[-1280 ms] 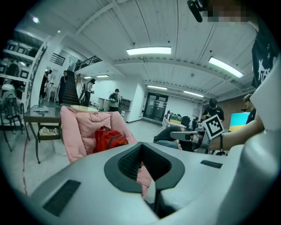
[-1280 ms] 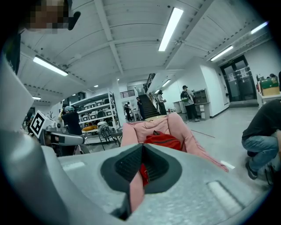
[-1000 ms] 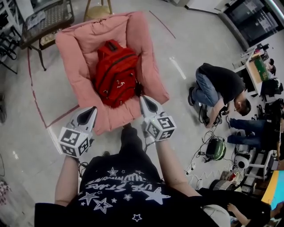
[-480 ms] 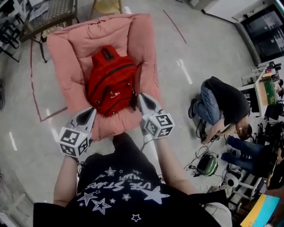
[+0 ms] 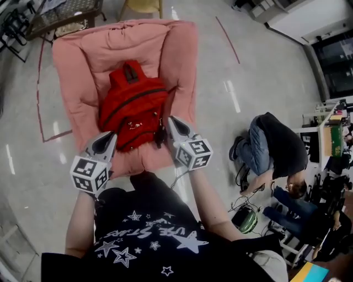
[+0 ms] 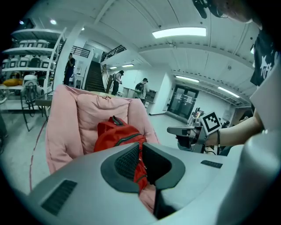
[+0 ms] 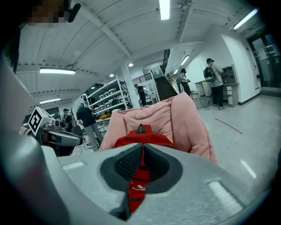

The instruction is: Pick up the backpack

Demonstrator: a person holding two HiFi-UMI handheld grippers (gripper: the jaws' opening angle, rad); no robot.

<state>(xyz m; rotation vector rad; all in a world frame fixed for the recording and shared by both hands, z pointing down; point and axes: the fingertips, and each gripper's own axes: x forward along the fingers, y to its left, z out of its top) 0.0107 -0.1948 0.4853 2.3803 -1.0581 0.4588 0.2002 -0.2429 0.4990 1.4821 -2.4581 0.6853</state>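
Backpack (image 5: 132, 107) (red) lies between left hand-held gripper (image 5: 108, 136) and right hand-held gripper (image 5: 171, 119), both closed, empty.

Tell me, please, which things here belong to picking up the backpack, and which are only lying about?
For the job:
- red backpack
- pink padded chair that it lies on
- left gripper, shut and empty
- right gripper, shut and empty

Just lying about:
- green device on the floor
- red tape line
- dark metal table
- crouching person
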